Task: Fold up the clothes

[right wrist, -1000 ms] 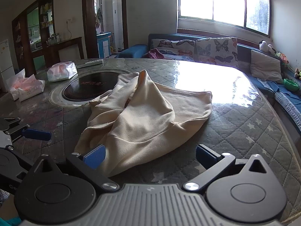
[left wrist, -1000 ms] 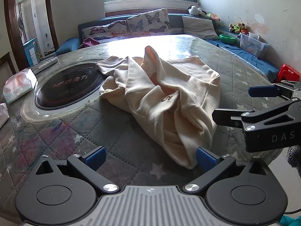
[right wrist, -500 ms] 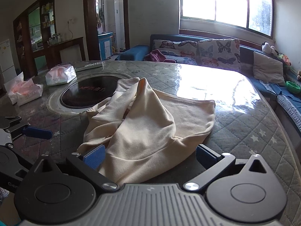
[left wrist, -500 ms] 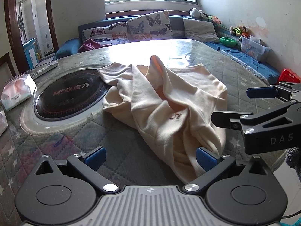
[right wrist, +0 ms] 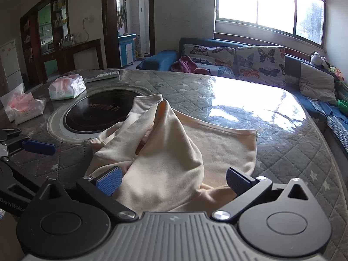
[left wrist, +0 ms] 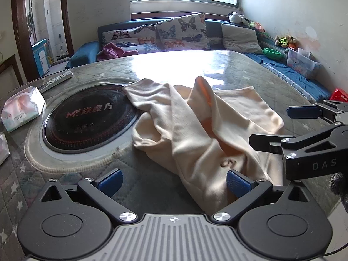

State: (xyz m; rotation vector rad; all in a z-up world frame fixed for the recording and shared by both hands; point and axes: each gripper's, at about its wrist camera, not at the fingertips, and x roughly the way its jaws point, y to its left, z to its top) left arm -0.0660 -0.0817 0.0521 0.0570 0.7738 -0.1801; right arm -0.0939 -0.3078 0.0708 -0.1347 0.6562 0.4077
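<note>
A crumpled cream garment (left wrist: pixel 195 130) lies in a heap on the quilted table (left wrist: pixel 239 69), with one fold standing up in a peak. My left gripper (left wrist: pixel 174 181) is open low at the near edge, and the garment's near end lies between its fingers, close to the right pad (left wrist: pixel 237 183). To the right, my right gripper (left wrist: pixel 280 126) hovers open beside the cloth. In the right wrist view the garment (right wrist: pixel 174 152) fills the gap of the open right gripper (right wrist: pixel 174 180), touching its left pad (right wrist: pixel 108 180). A left gripper finger (right wrist: pixel 39 147) shows at the left.
A round black hot plate (left wrist: pixel 87 119) is set into the table left of the garment. Tissue packs (left wrist: pixel 20 111) and a remote (left wrist: pixel 57 80) lie at the far left. A sofa with butterfly cushions (left wrist: pixel 180 32) runs behind. The table edge curves close on the right.
Both grippers have moved forward and lower toward the garment, which now reaches between their fingers. Both stay open. The garment itself has not shifted.
</note>
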